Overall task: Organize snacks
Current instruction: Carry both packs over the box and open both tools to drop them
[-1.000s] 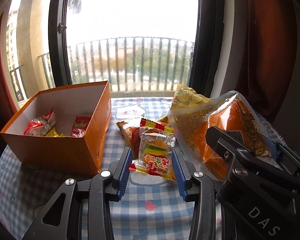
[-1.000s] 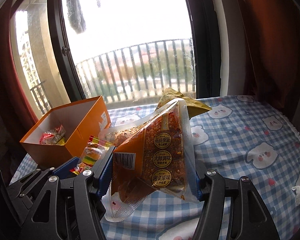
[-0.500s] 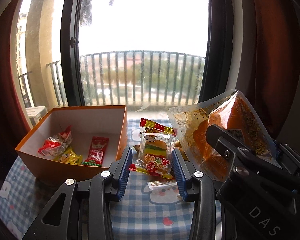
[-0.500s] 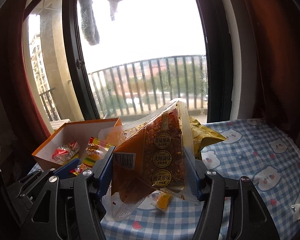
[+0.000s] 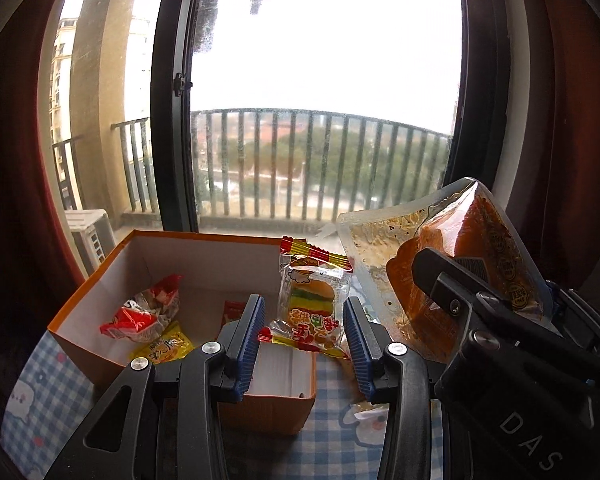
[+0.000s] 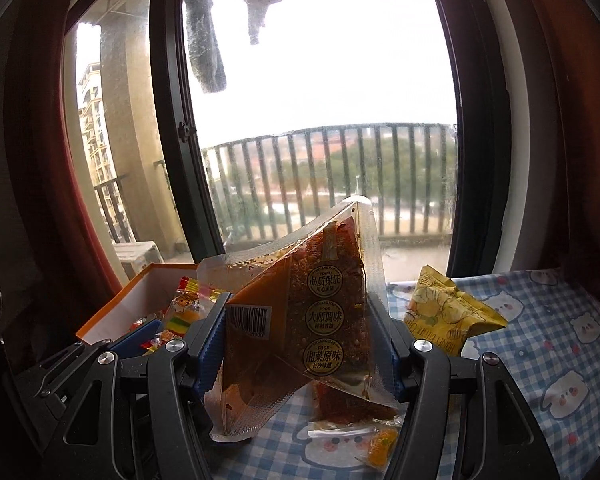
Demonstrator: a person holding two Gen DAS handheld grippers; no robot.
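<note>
A large window (image 5: 324, 92) with a dark frame and a balcony railing (image 5: 320, 168) behind it fills the upper half of both views; dark red curtains (image 6: 560, 120) close in the sides, and grey cloth (image 6: 208, 40) hangs at the top of the glass. Below, the desk (image 6: 540, 344) wears a blue checked cloth with cartoon faces. At lower left of the left view stands the open orange box (image 5: 100, 284), white inside, with a red-and-white packet (image 5: 144, 312), a yellow packet (image 5: 164, 348) and a red one, half hidden, on its floor.

The right tongs (image 6: 304, 336) are clenched on a big clear pouch of orange-brown food (image 6: 324, 312), held clear of the desk just right of the box. The left tongs (image 5: 304, 332) grip a small burger-candy packet (image 5: 312, 304) above the box's right wall. The two tongs sit close side by side, each blocking part of the other's view.

On the desk at right lies a crumpled yellow bag (image 6: 448, 312); a small clear sachet with orange sweets (image 6: 380, 440) lies under the pouch.
</note>
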